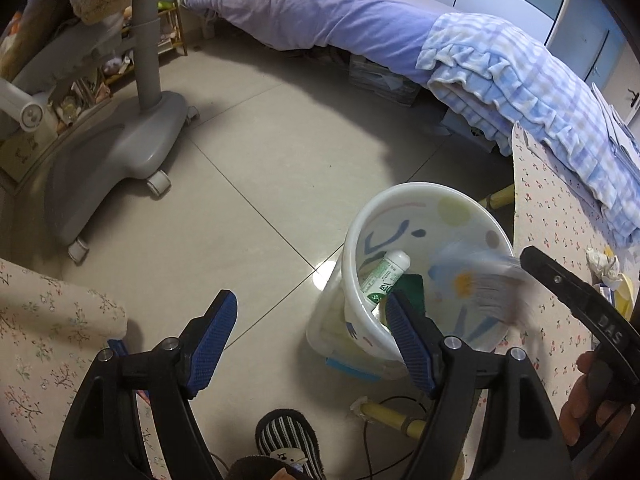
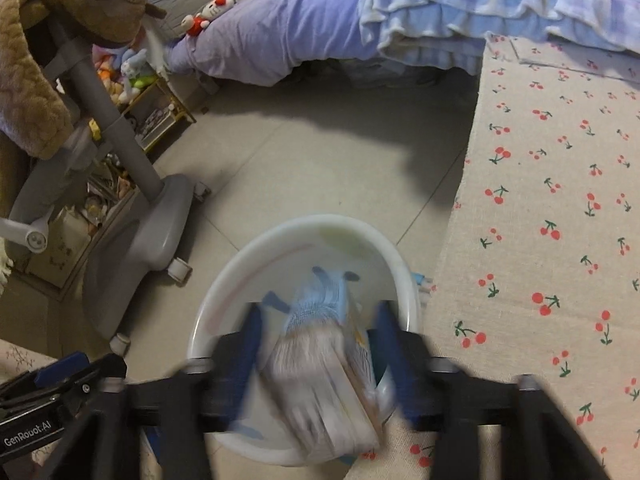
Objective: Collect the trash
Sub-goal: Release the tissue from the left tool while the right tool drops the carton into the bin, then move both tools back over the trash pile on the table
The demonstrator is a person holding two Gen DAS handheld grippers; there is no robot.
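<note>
A white patterned trash bin (image 1: 424, 200) stands on the floor beside a cherry-print table; it also shows in the right wrist view (image 2: 244, 252). A green-and-white bottle (image 1: 386, 274) lies inside it. A blue-and-white packet (image 2: 324, 360) is motion-blurred over the bin's mouth, between the spread fingers of my right gripper (image 2: 316, 352); the fingers do not touch it. It also shows in the left wrist view (image 1: 476, 284). My left gripper (image 1: 310, 340) is open and empty, just left of the bin, with its right finger (image 1: 404, 336) against the rim.
A cherry-print tablecloth (image 2: 552, 208) lies right of the bin, with crumpled paper (image 1: 604, 266) on it. A grey wheeled chair base (image 1: 120, 152) stands to the left. A bed with purple sheets (image 1: 320, 12) is behind. A floral cloth (image 1: 44, 336) and a striped slipper (image 1: 288, 440) are near.
</note>
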